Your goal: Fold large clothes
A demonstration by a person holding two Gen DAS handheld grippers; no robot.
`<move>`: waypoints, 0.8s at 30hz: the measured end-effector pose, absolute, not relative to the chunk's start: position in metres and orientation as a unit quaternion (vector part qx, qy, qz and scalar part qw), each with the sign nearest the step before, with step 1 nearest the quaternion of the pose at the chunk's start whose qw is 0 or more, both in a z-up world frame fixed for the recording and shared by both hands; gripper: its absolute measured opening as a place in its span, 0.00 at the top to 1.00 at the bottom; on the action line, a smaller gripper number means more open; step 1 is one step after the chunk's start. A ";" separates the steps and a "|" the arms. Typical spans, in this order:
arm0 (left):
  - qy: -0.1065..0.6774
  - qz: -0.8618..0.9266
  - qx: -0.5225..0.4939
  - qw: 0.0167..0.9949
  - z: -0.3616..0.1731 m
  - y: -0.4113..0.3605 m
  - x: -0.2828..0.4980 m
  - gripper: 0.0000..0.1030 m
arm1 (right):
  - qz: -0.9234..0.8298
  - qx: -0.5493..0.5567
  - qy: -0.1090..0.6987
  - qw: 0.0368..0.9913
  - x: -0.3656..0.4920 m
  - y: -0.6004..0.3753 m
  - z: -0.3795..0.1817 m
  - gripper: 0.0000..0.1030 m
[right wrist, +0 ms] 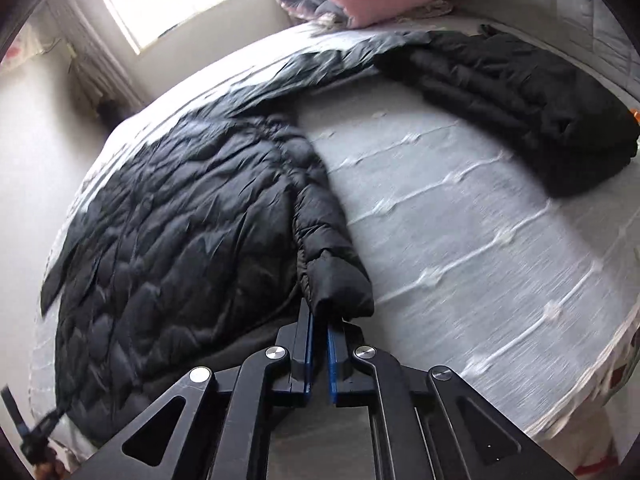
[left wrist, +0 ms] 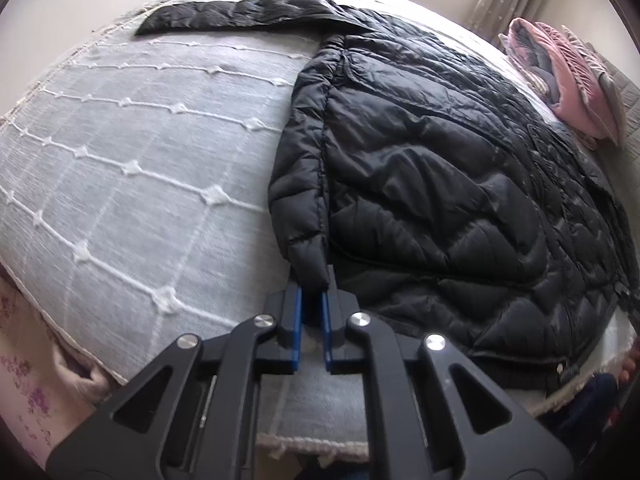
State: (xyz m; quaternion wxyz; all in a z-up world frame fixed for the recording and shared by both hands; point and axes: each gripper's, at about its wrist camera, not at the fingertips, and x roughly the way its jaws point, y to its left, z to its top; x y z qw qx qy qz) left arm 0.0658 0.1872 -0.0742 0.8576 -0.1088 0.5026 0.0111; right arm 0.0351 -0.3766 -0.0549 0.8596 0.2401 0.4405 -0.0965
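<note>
Here, a black quilted puffer coat (left wrist: 440, 184) lies spread on a grey bedspread (left wrist: 132, 152); the left gripper (left wrist: 313, 300) pinches one sleeve cuff, the right gripper (right wrist: 319, 320) the other; probably best to lift both sleeves evenly and lay them across the slippery, puffy body.

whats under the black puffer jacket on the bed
The black puffer jacket lies spread on the grey bedspread, which shows all around it. Whatever lies directly beneath its body is covered and cannot be seen.
</note>
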 end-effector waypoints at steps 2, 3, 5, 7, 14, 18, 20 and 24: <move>0.504 0.013 -0.099 0.858 -0.072 0.189 0.068 0.91 | -0.091 0.249 0.447 0.854 0.037 -0.385 -0.056 0.95; 0.505 0.017 -0.093 0.858 -0.071 0.189 0.069 0.90 | -0.090 0.252 0.450 0.852 0.037 -0.386 -0.058 0.95; 0.510 0.022 -0.099 0.854 -0.070 0.195 0.071 0.87 | -0.084 0.253 0.464 0.845 0.037 -0.384 -0.065 0.94; 0.515 0.031 -0.106 0.850 -0.068 0.200 0.070 0.72 | -0.078 0.270 0.470 0.837 0.038 -0.387 -0.068 0.90; 0.484 0.051 -0.118 0.865 -0.037 0.211 0.061 0.39 | -0.078 0.238 0.438 0.863 0.036 -0.389 -0.037 0.79; 0.468 0.042 -0.122 0.874 -0.020 0.203 0.068 0.34 | -0.117 0.229 0.413 0.874 0.027 -0.406 -0.018 0.40; 0.466 0.023 -0.129 0.875 -0.015 0.191 0.080 0.34 | -0.141 0.227 0.399 0.877 0.025 -0.409 -0.012 0.32; 0.467 -0.046 -0.133 0.873 0.000 0.137 0.123 0.34 | -0.087 0.255 0.398 0.877 0.050 -0.406 -0.003 0.32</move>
